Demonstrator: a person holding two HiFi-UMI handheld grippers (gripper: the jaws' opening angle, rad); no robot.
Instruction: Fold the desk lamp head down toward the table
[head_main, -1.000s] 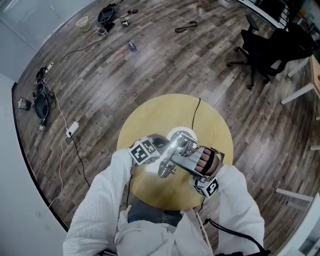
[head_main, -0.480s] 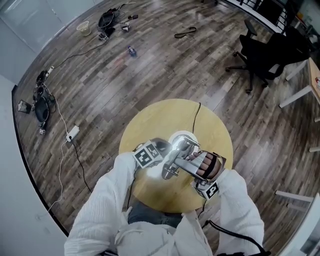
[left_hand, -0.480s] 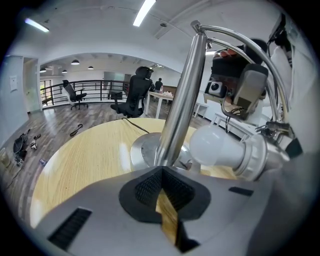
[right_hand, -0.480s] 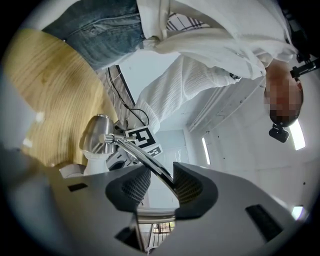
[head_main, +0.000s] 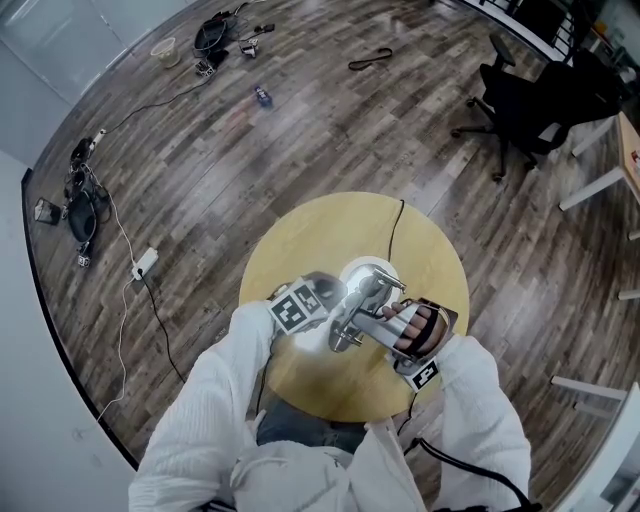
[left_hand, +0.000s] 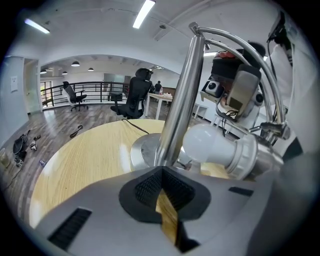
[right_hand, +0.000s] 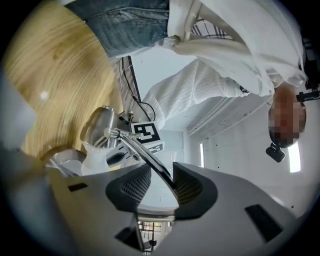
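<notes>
Head view: where's your lamp head (head_main: 343, 338)?
— Centre frame, over the round table (head_main: 300, 230). Your right gripper (right_hand: 160, 182) stands released around the lamp's thin arm (right_hand: 145, 157). Your left gripper (left_hand: 162, 172) is clenched empty by the pole (left_hand: 177, 100).

head view steeply down, gripper views close, sharing lamp (left_hand: 176, 105)

desk lamp (head_main: 362, 298): chrome, bare white bulb (left_hand: 212, 144) | head low beside post | base on round wooden table (head_main: 300, 235)
</notes>
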